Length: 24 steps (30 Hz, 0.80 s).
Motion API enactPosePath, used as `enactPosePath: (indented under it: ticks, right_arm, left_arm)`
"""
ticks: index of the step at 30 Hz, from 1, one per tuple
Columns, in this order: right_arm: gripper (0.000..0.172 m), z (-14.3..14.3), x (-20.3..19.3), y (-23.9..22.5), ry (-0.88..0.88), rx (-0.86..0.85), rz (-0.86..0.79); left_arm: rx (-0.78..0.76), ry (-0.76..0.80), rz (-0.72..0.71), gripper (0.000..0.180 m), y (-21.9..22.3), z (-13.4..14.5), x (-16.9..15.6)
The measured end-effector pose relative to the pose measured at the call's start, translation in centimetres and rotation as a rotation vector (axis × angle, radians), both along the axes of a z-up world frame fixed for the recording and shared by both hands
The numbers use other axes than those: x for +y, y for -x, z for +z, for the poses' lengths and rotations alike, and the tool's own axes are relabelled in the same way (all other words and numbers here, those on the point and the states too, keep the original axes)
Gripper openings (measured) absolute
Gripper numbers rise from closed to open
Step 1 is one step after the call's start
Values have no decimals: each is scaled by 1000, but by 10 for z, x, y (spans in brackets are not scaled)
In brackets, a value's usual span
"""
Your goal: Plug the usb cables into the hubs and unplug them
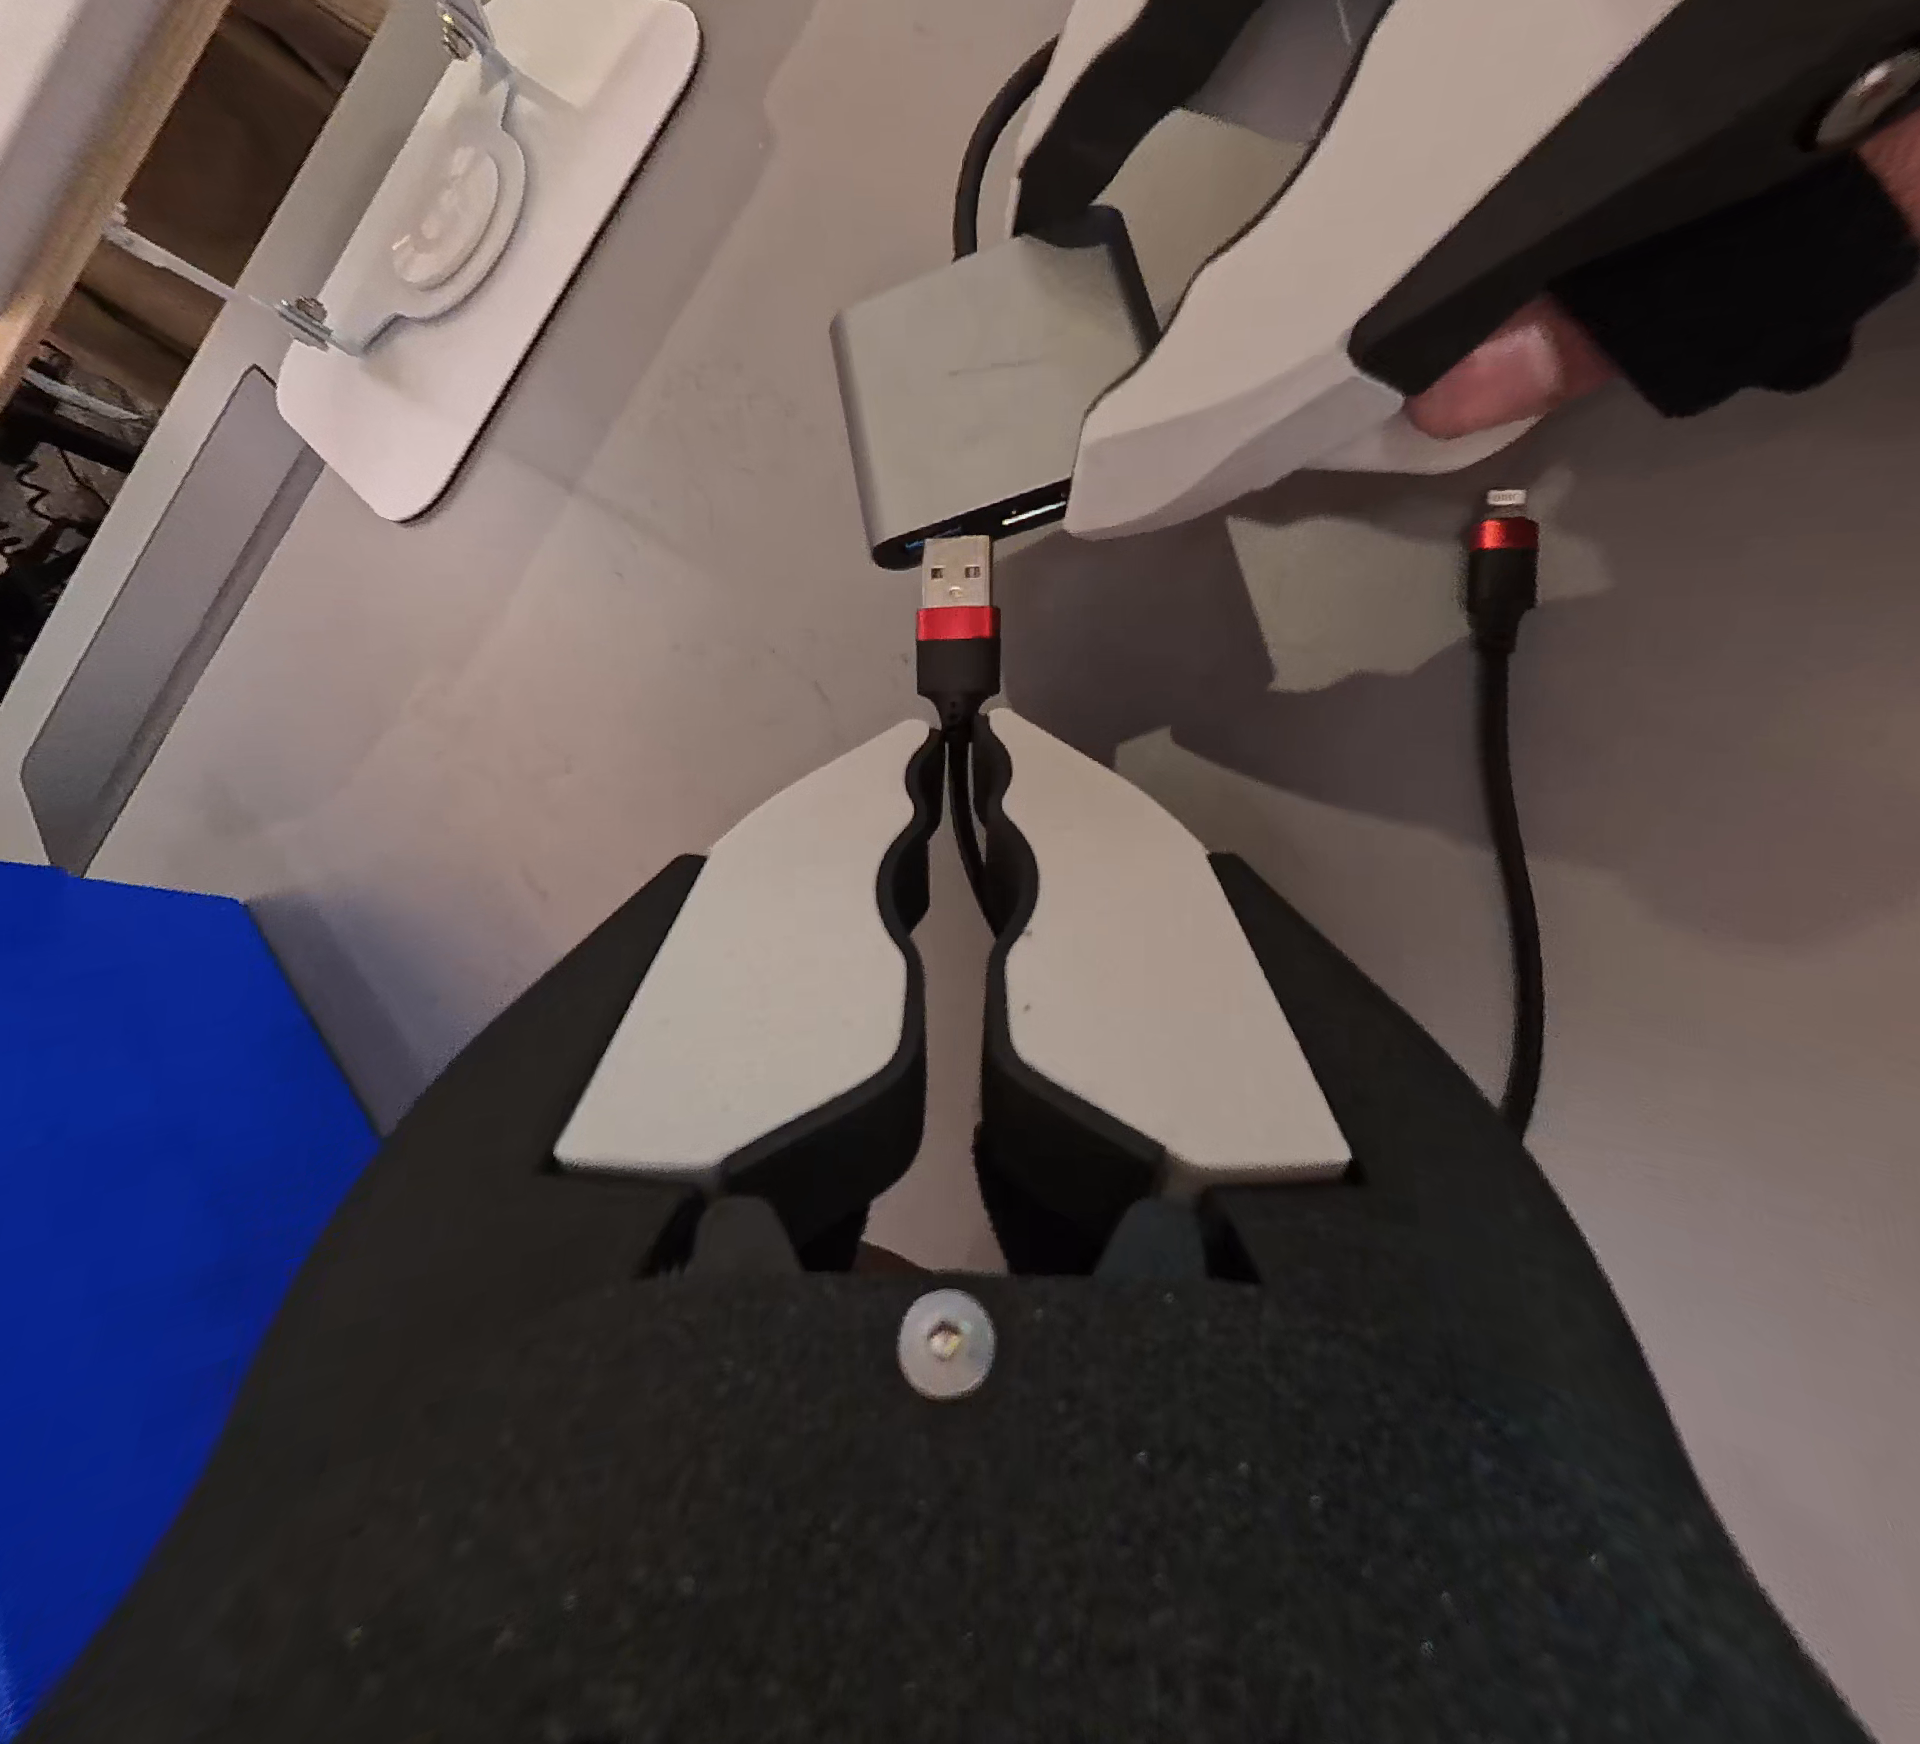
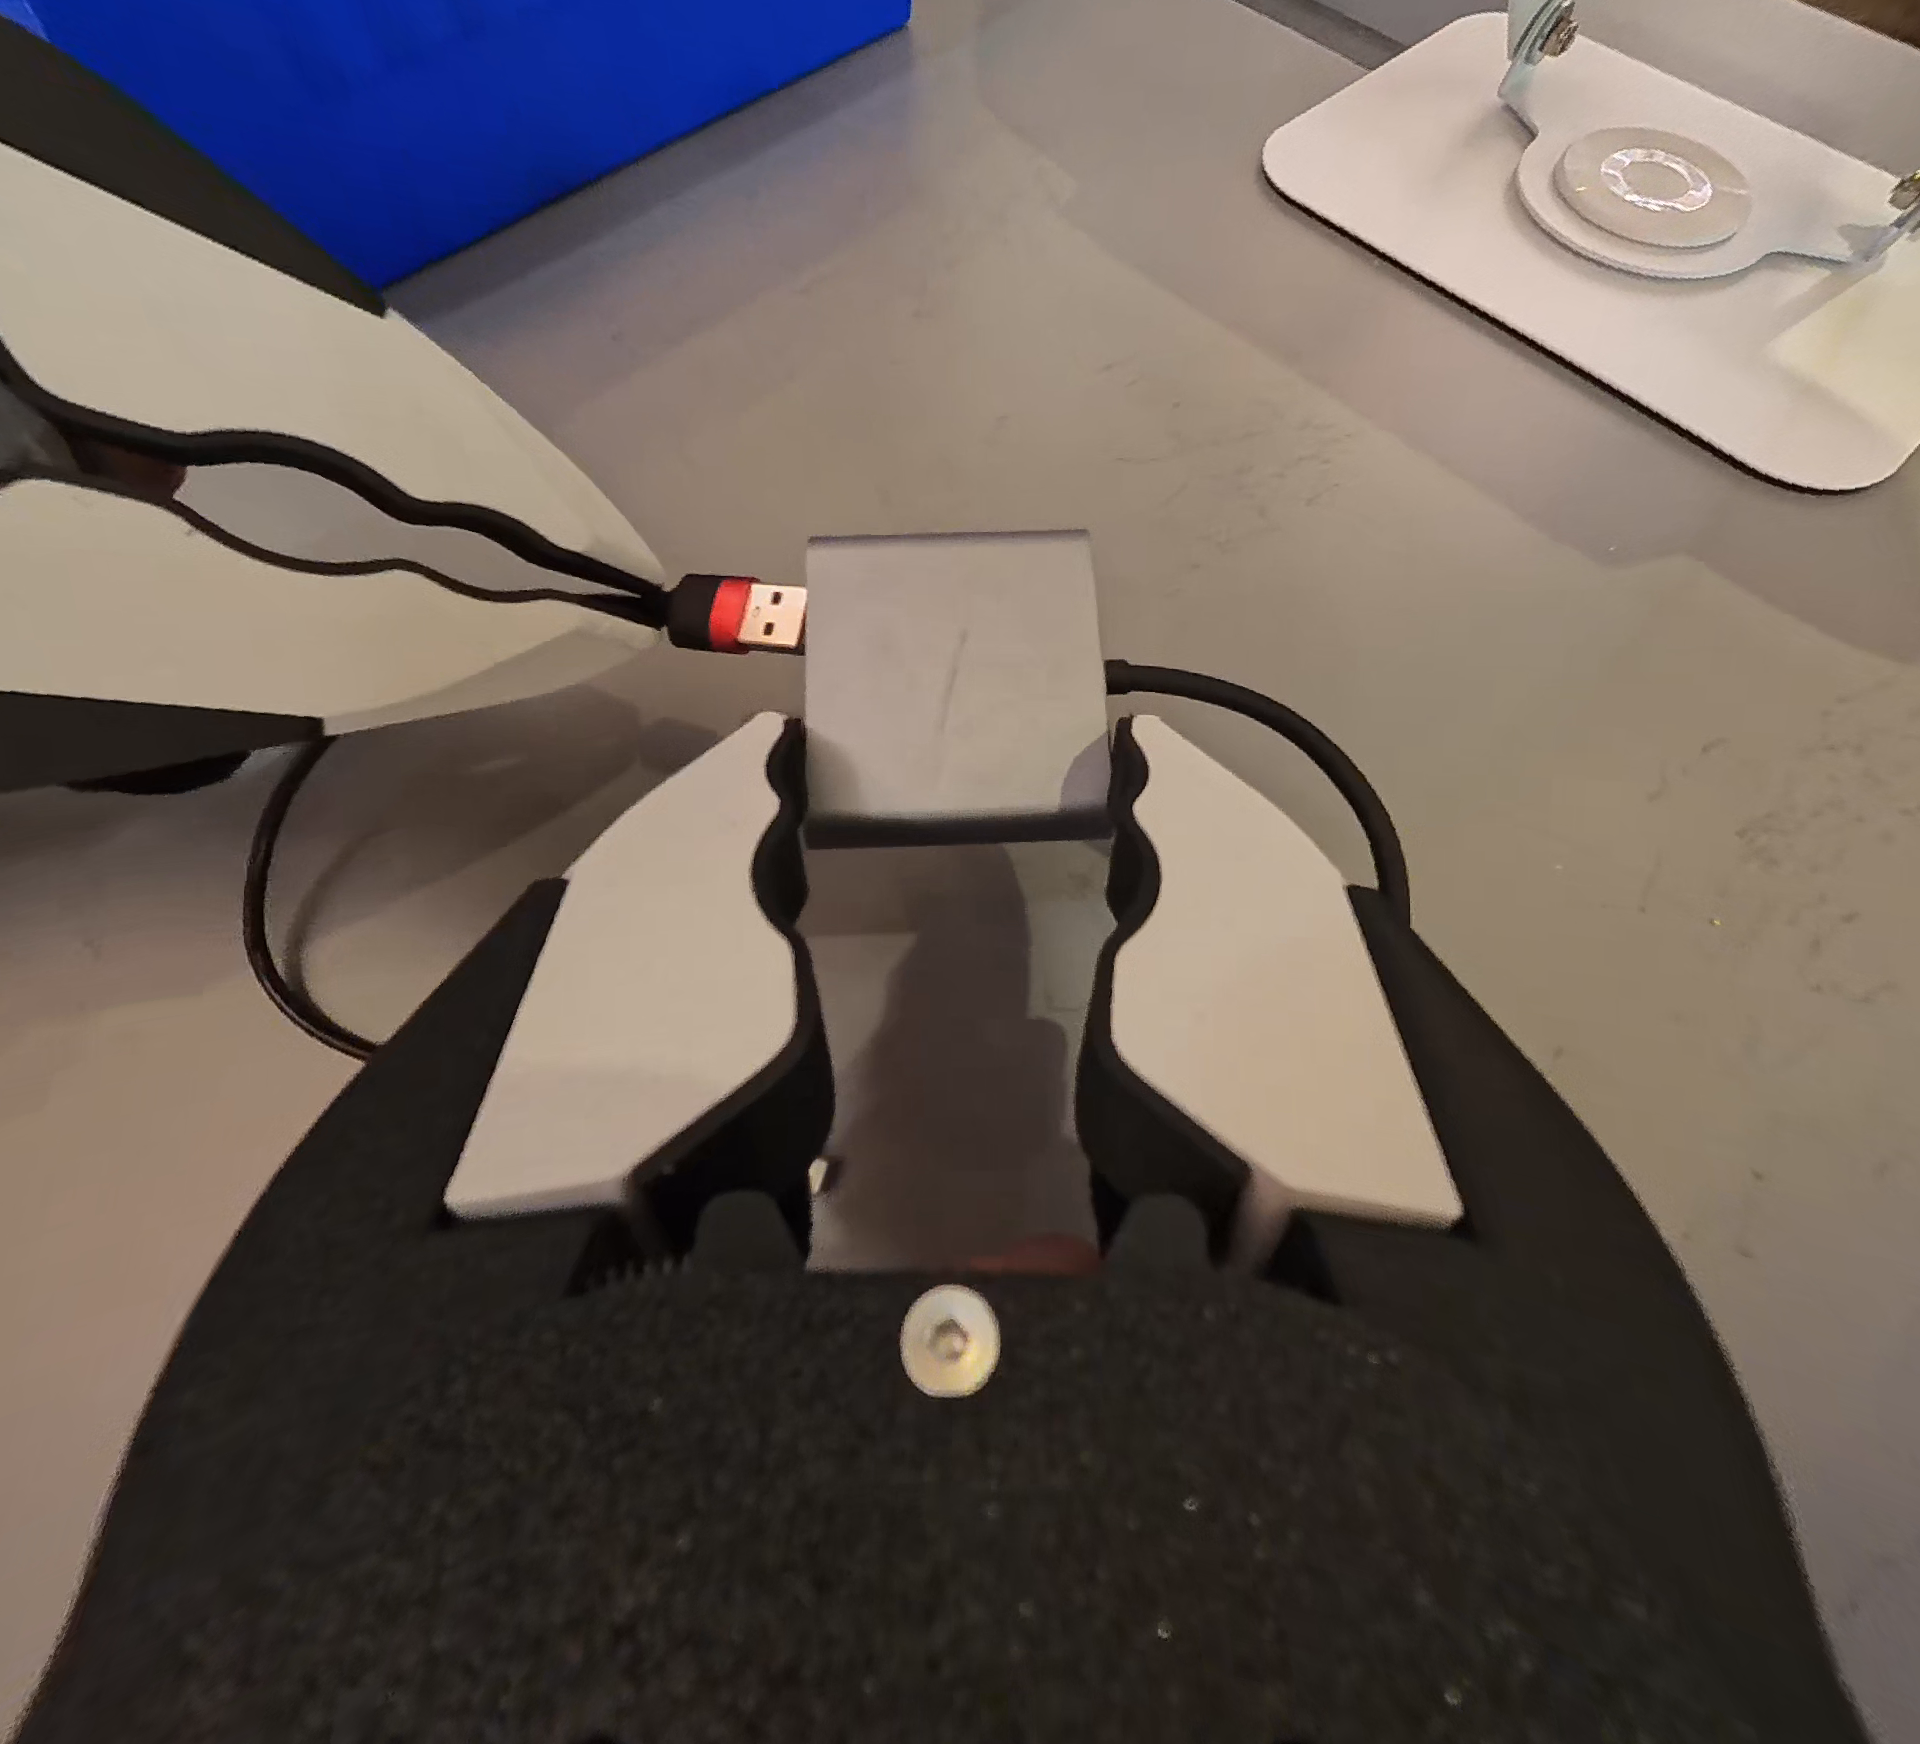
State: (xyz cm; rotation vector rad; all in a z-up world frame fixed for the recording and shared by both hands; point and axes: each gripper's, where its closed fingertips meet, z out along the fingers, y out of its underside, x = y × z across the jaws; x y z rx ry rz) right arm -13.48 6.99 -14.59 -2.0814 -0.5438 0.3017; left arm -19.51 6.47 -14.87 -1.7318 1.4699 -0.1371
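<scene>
Grey aluminium hub [image 2: 951, 686] is sitting clamped in my right gripper [image 2: 951, 759], pads pressing its two side faces, so the port edge is facing out toward the incoming plug and the body cannot slide back under a push. Hub's own black lead [image 2: 1299, 738] is trailing off behind, toward the bench's far side.

My left gripper [image 1: 958, 726] is clenching the black cable [image 1: 961, 821] just behind the red-collared USB plug [image 1: 956, 593], leaving the metal tongue free and pointing straight ahead. Plug tip is meeting the hub's port edge [image 1: 940, 546]; whether it has entered I cannot tell. Judging this as the insertion step, or just after pulling out.

Cable's other end, a small red-collared connector [image 1: 1501, 541], is lying loose on the bench [image 1: 623, 655], beside the hub. White stand base [image 2: 1558, 260] and blue bin [image 2: 468, 32] are resting well apart, nearer the bench's far edge.
</scene>
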Motion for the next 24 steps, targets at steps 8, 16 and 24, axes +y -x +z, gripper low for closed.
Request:
enactPosePath:
  ticks: [8, 16, 24]
  right_arm:
    - [56, -3, 1, -4, -8, -48, -21]
    - [56, -3, 2, -6, -39, -117, -35]
    - [56, -3, 3, -8, -27, -92, -38]
  left_arm:
    - [-3, 37, 58, 4, -2, -3, 3]
    - [-21, 110, 76, 4, -8, -8, -1]
    - [-17, 138, 147, 4, -9, -14, 3]
